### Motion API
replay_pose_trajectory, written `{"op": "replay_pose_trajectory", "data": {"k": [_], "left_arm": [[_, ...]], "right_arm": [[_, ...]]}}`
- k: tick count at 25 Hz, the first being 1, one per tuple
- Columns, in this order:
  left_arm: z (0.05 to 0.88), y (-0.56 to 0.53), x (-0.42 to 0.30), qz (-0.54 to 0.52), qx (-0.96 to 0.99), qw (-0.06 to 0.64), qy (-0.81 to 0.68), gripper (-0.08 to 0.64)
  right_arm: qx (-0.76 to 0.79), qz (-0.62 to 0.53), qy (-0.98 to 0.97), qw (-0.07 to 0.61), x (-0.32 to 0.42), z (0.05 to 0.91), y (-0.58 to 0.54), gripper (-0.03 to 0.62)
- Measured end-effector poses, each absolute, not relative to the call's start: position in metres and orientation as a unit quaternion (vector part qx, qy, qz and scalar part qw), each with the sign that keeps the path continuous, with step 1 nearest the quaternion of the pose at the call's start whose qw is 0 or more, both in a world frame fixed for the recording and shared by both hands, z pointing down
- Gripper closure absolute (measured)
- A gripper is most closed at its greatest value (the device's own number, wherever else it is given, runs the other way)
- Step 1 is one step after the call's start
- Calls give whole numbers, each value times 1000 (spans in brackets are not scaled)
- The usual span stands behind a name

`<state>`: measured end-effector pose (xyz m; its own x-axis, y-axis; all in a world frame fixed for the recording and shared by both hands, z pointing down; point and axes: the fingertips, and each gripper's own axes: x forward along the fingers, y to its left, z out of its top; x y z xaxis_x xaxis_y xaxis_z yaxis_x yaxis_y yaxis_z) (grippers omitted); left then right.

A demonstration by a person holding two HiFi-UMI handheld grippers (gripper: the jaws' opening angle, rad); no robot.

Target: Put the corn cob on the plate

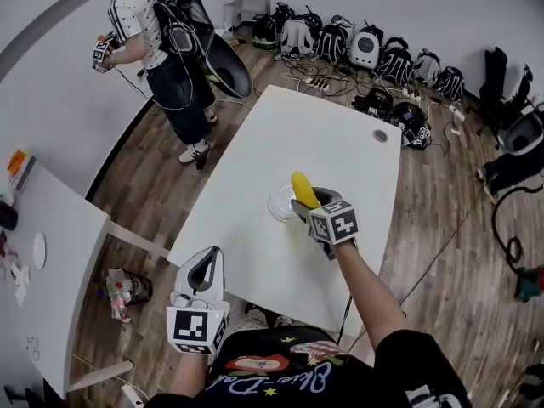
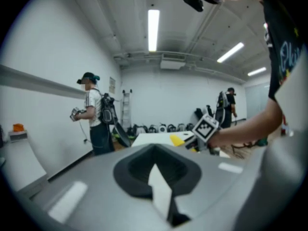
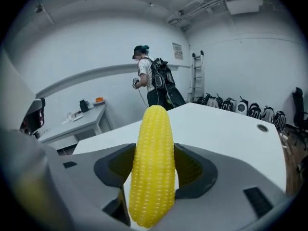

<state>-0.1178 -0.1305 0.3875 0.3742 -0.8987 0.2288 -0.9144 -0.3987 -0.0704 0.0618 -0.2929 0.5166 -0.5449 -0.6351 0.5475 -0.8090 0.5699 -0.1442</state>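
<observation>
A yellow corn cob [image 1: 302, 188] is clamped between the jaws of my right gripper [image 1: 306, 204], which hovers over the right rim of a pale round plate [image 1: 275, 205] on the white table [image 1: 340, 160]. In the right gripper view the corn cob [image 3: 153, 167] stands upright between the dark pads, and the right gripper [image 3: 155, 173] is shut on it. My left gripper [image 1: 202, 270] hangs at the table's near left edge, away from the plate. In the left gripper view the left gripper [image 2: 156, 172] is shut with nothing in it.
A person with a backpack [image 1: 161, 49] stands beyond the table's far left corner. Backpacks [image 1: 365, 49] and cables line the far wall. A second white table [image 1: 42, 253] is at left, with a crumpled bag [image 1: 123, 291] on the floor. The table has a cable hole [image 1: 380, 136].
</observation>
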Motion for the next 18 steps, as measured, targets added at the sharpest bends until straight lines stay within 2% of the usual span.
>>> {"op": "replay_pose_trajectory", "data": {"k": [5,8,13,18], "left_arm": [[400,-145,-145,170,823,21,-541,566],[397,-148,-159,166,814,9,-557,566],[396,-157,-173,136,811,46,-567,566],[395,-153,-181,129,812,55,-567,566]], "right_arm": [[414,192,-845,280,42,547,-324,348],[405,188,-838,313,36,565,-334,348],[388,180,-827,364,31,591,-336,348],[385,182,-826,368,26,598,-337,348]]}}
